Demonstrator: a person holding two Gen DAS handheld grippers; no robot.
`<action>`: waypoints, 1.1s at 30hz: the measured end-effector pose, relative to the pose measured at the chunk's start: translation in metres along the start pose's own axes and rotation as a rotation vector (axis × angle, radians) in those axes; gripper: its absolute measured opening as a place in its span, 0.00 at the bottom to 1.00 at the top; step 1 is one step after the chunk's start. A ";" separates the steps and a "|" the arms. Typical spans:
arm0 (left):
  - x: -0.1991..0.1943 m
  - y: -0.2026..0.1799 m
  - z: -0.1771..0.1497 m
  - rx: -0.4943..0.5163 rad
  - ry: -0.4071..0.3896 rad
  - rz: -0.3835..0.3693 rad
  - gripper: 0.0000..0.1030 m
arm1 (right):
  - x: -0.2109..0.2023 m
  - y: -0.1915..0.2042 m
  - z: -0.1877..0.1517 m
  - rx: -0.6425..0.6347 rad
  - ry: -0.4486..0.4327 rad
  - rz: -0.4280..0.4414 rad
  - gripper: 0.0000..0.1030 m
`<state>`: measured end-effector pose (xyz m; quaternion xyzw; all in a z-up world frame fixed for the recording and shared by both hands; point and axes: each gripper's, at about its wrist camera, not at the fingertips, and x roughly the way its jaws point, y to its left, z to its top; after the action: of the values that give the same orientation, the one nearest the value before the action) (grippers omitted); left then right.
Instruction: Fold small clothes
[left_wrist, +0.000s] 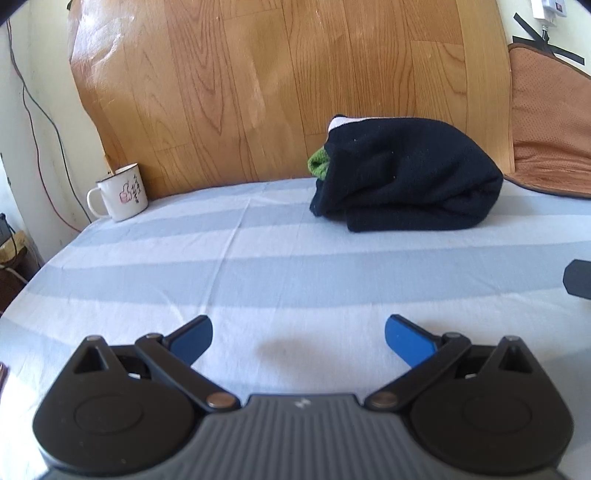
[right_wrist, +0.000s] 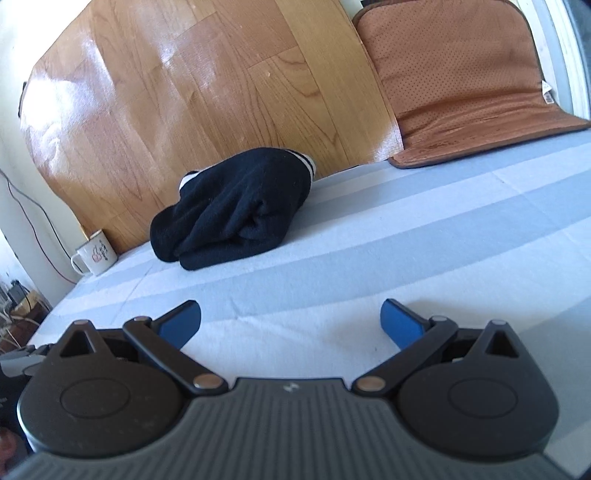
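Striped bedsheet (left_wrist: 258, 266) lies bare between both spread jaw pairs, so bring your left gripper (left_wrist: 298, 338) and right gripper (right_wrist: 290, 320), empty, ahead to the dark bundled garment (left_wrist: 406, 173) and pinch separate edges.

Sunlit wood-grain panel (left_wrist: 229, 92) behind striped bed (left_wrist: 258, 266)

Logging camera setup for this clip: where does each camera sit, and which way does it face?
Left wrist: sits on the left tool, low over the striped sheet, facing the wood panel; both blue fingers show, spread apart, empty.
Right wrist: sits on the right tool, tilted, facing the same panel from further right; its fingers are also spread apart, empty.
Shared: the dark folded clothes, the mug and the brown mat.
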<state>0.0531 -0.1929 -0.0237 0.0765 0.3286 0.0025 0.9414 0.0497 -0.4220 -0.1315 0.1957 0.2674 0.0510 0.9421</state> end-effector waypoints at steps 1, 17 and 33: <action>-0.002 0.000 -0.002 -0.001 -0.004 0.001 1.00 | -0.002 0.001 -0.001 -0.005 0.000 -0.004 1.00; -0.015 0.004 -0.013 -0.023 0.025 -0.006 1.00 | -0.025 0.009 -0.020 -0.056 -0.019 -0.111 1.00; -0.016 0.004 -0.014 -0.025 0.027 -0.018 1.00 | -0.028 0.017 -0.025 -0.065 -0.036 -0.266 1.00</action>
<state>0.0323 -0.1878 -0.0246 0.0617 0.3419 -0.0009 0.9377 0.0127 -0.4037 -0.1302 0.1288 0.2722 -0.0690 0.9511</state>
